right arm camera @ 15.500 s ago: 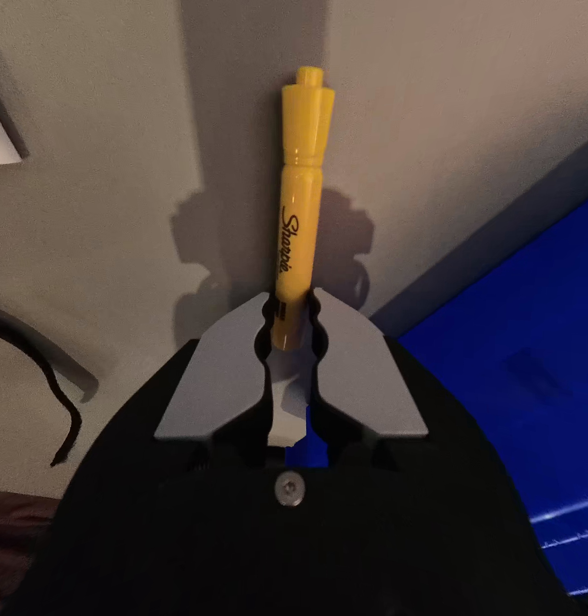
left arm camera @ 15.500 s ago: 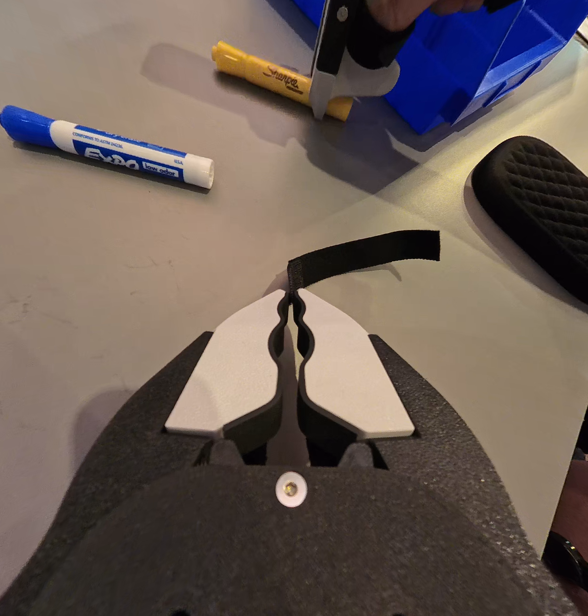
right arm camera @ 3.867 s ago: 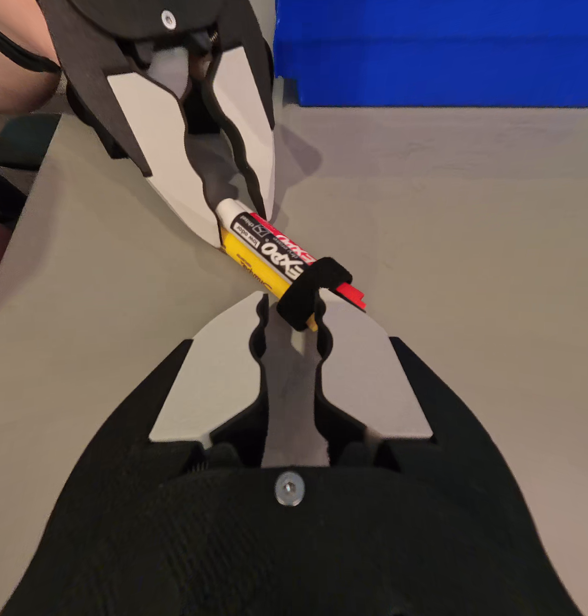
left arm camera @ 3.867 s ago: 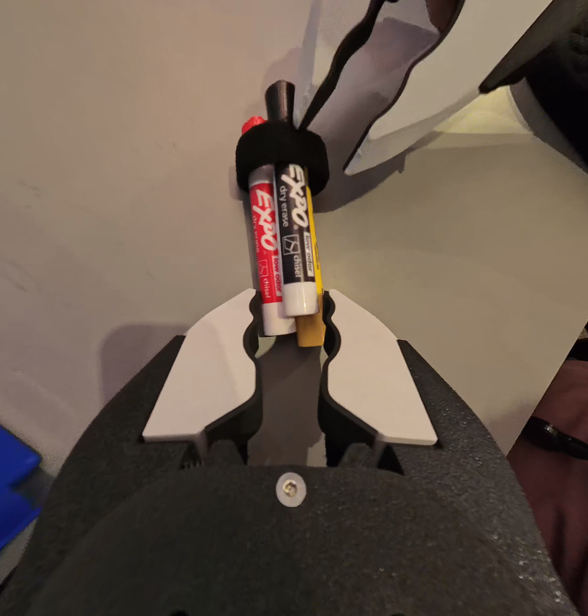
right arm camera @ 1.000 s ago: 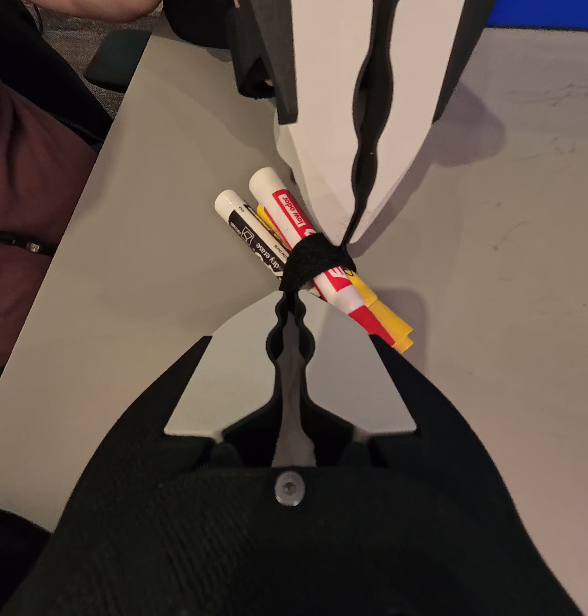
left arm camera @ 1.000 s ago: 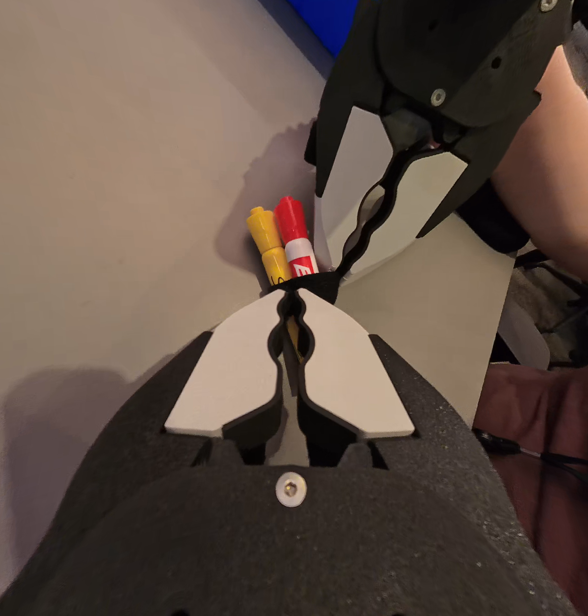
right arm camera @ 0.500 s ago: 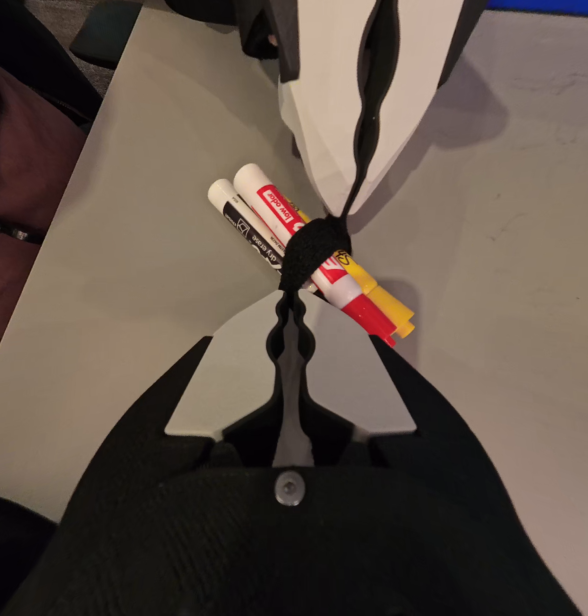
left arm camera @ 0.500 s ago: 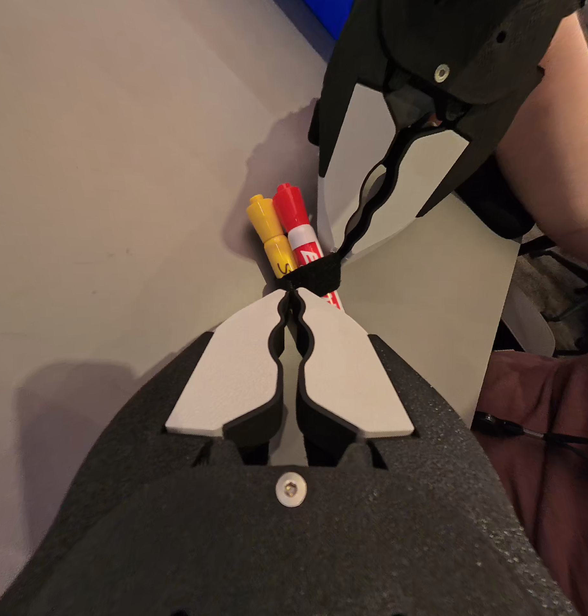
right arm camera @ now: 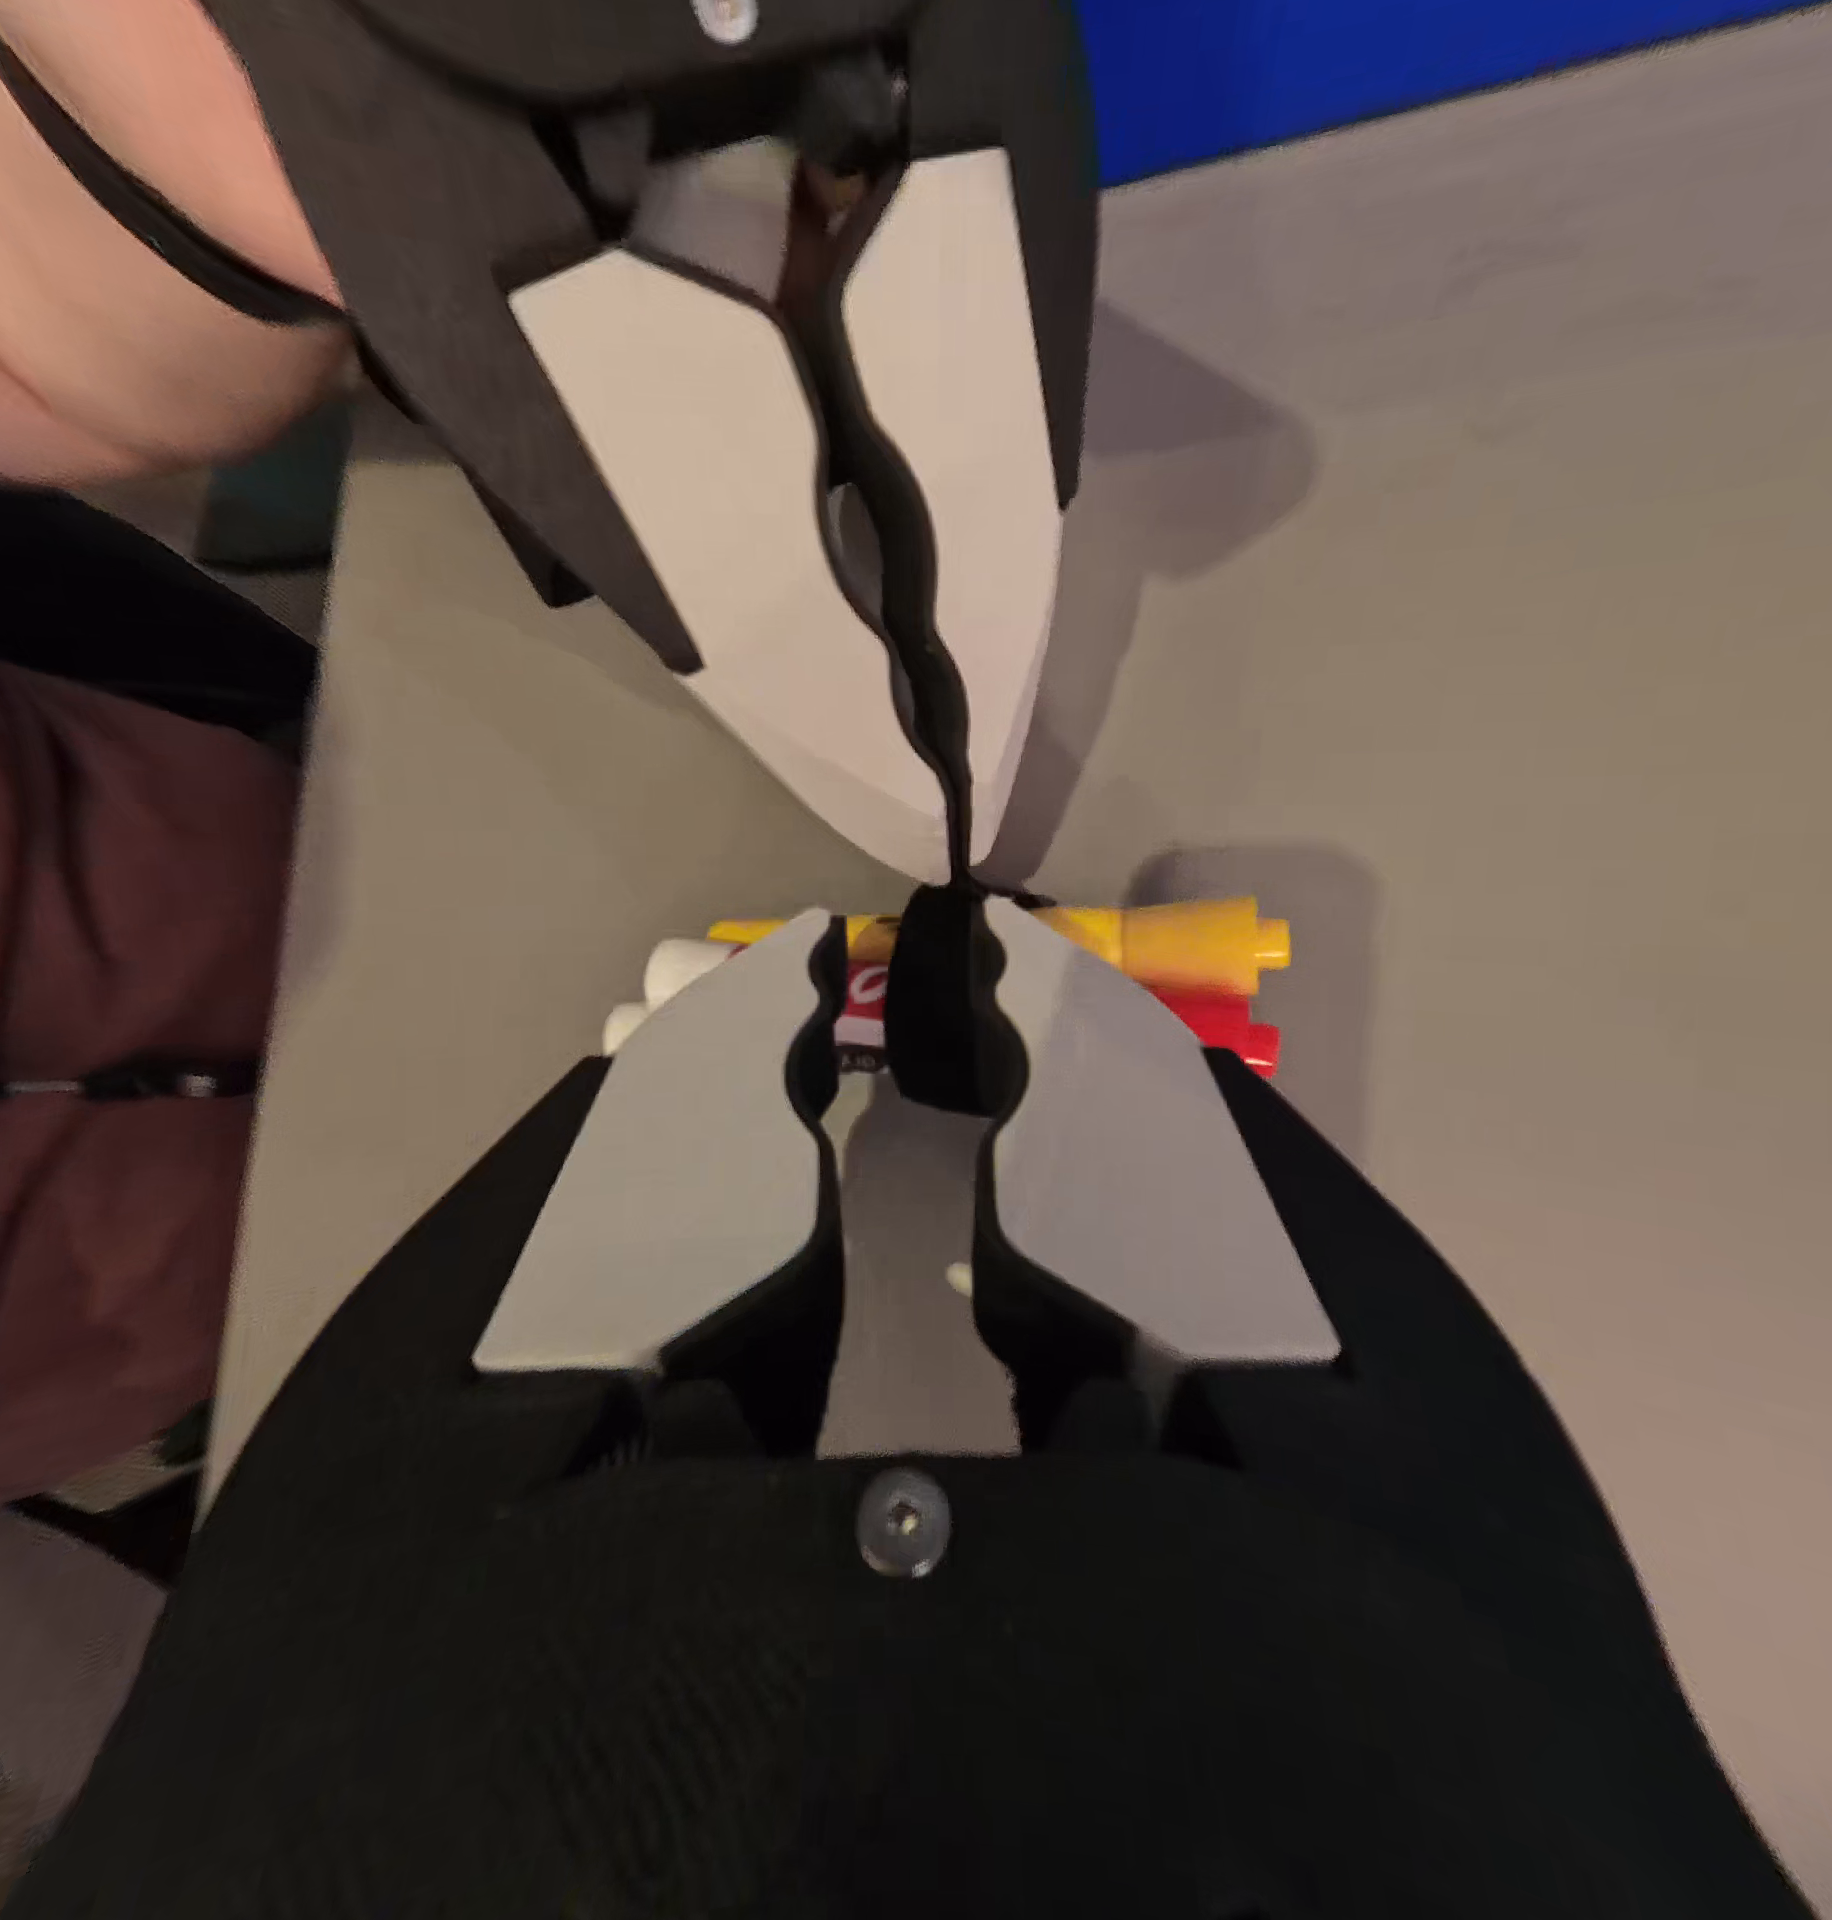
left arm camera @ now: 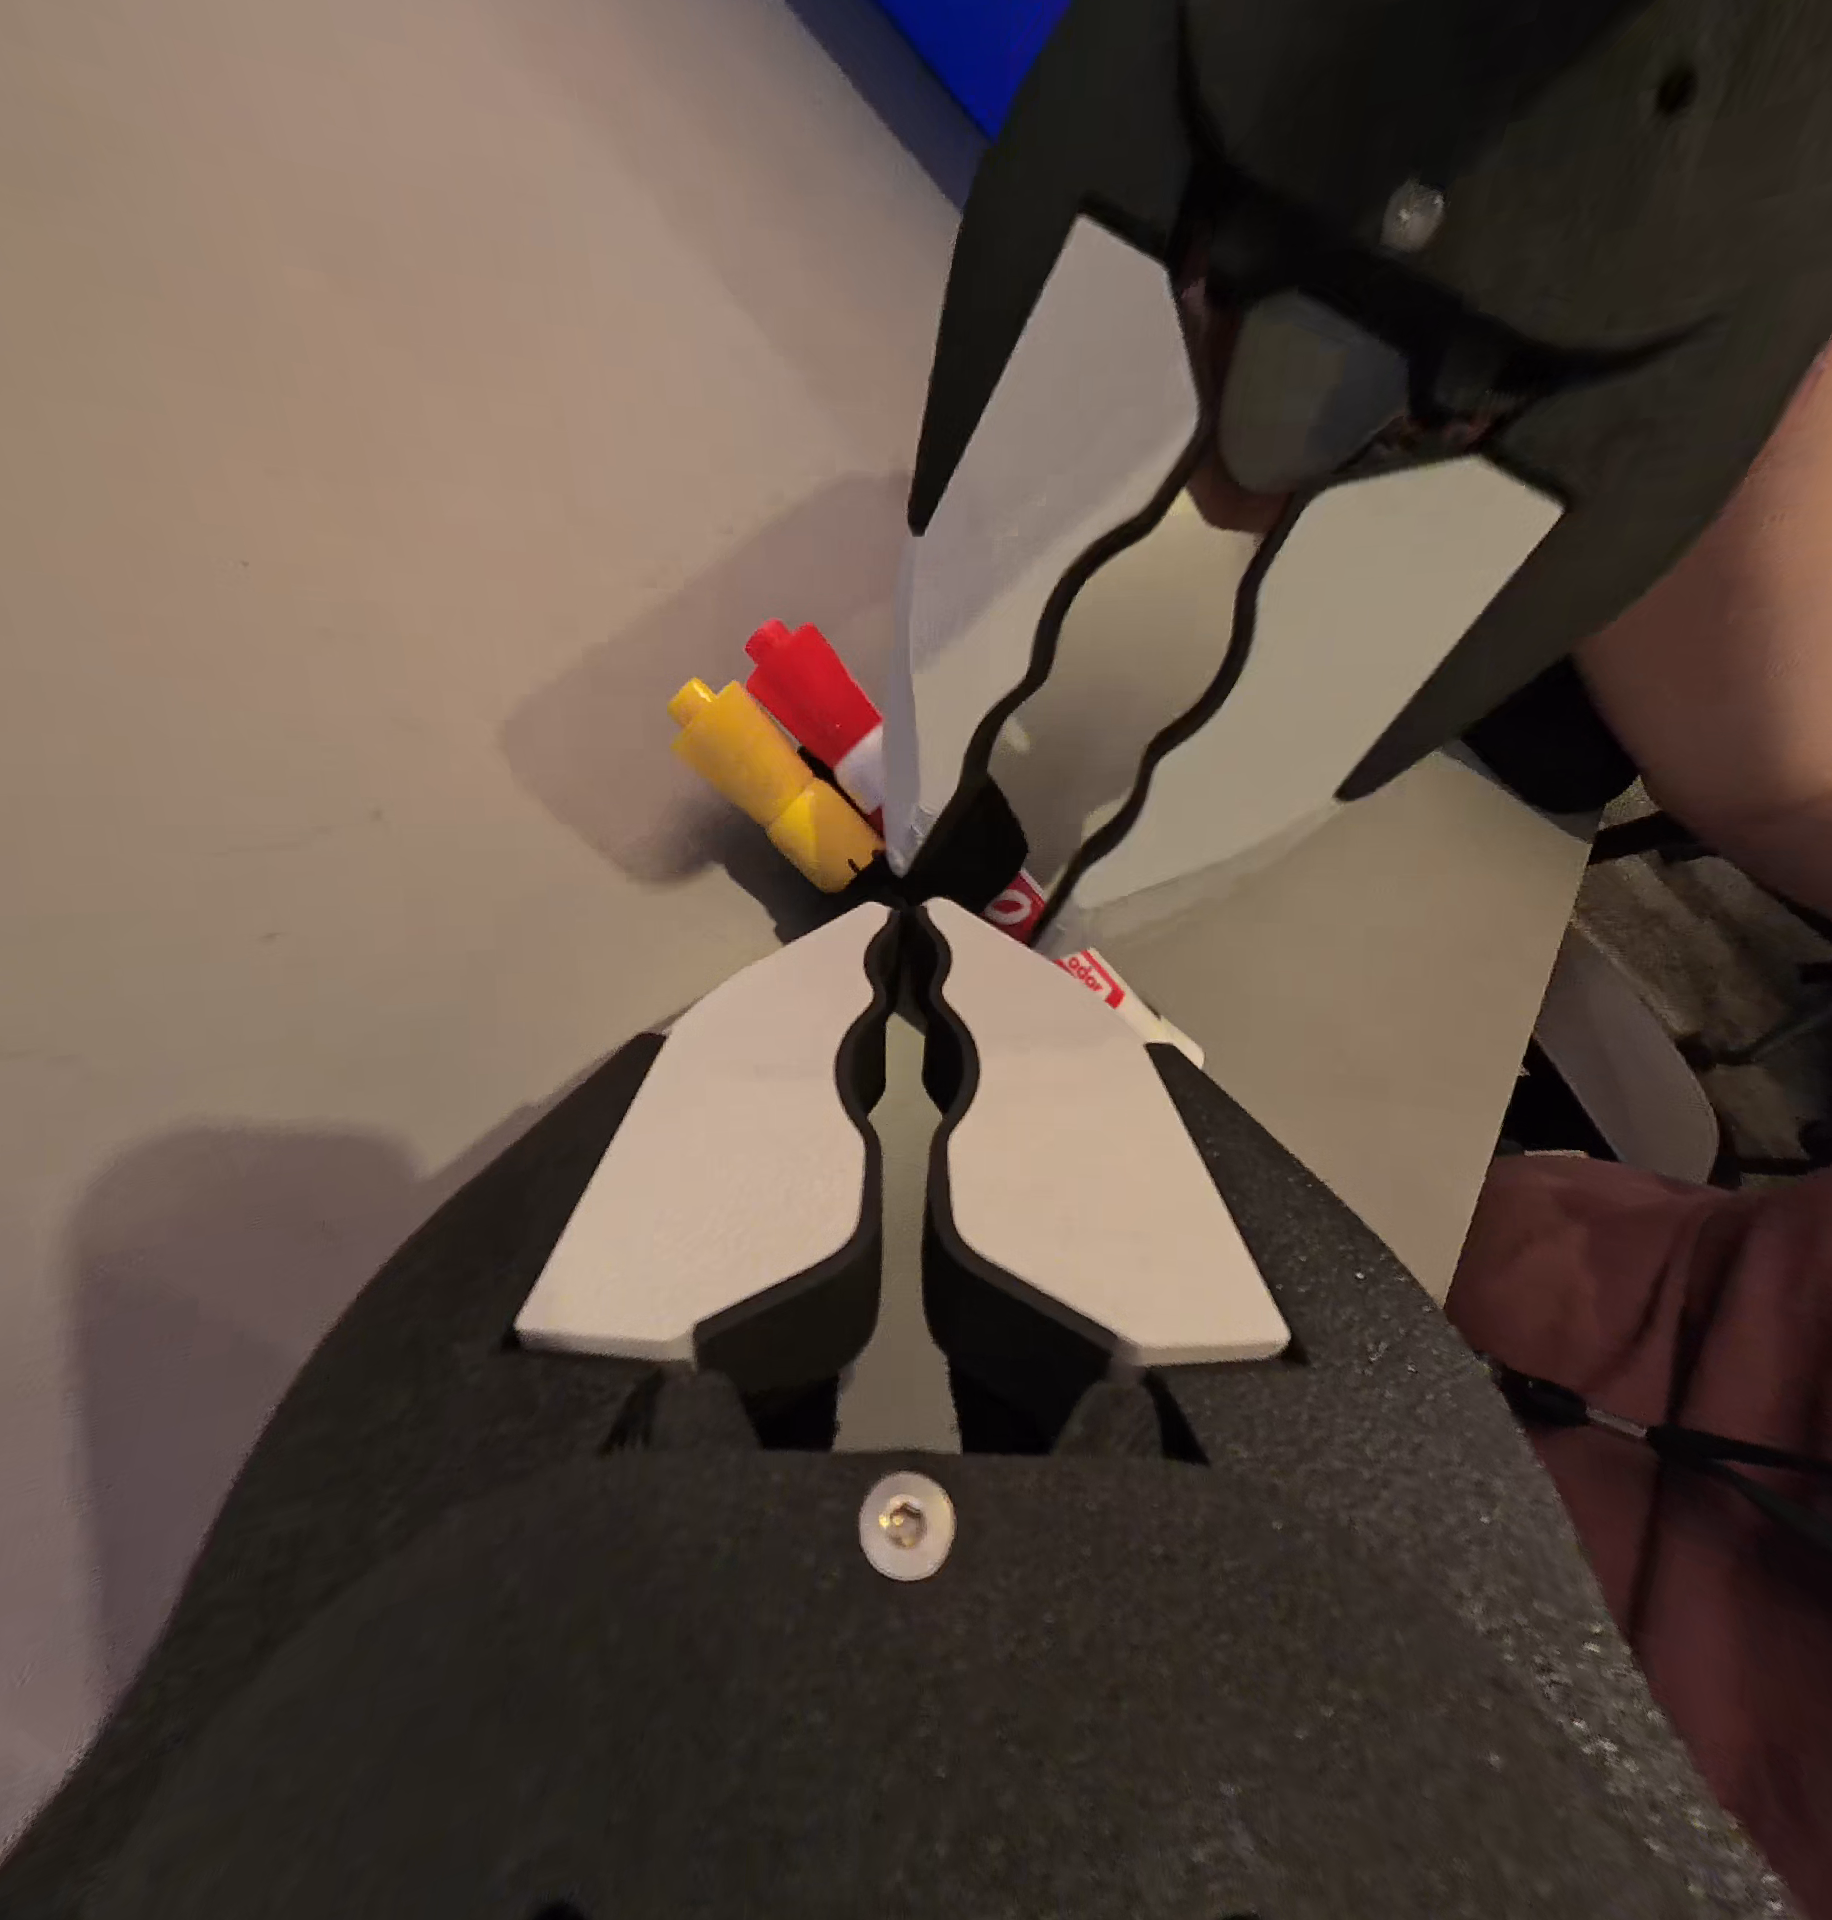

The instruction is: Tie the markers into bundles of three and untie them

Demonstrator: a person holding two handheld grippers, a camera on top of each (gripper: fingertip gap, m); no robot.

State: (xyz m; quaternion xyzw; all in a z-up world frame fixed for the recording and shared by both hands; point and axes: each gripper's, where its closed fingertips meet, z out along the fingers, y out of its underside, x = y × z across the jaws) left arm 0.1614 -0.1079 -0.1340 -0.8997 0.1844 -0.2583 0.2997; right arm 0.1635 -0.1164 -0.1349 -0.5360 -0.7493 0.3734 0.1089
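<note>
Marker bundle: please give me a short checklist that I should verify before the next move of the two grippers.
1. Left gripper is shut on the strap: ok, its tips pinch the strap's edge.
2. Right gripper is open: ok, its fingers stand on either side of the strap.
3. Strap is wrapped around the markers: ok.
4. Bundle holds three: ok. The yellow marker, the red marker and a second white tail end all show.
5. Bundle rests on the table: cannot tell, it may be lifted.
6. Blue bin is out of the way: ok, it stands far behind.
</note>
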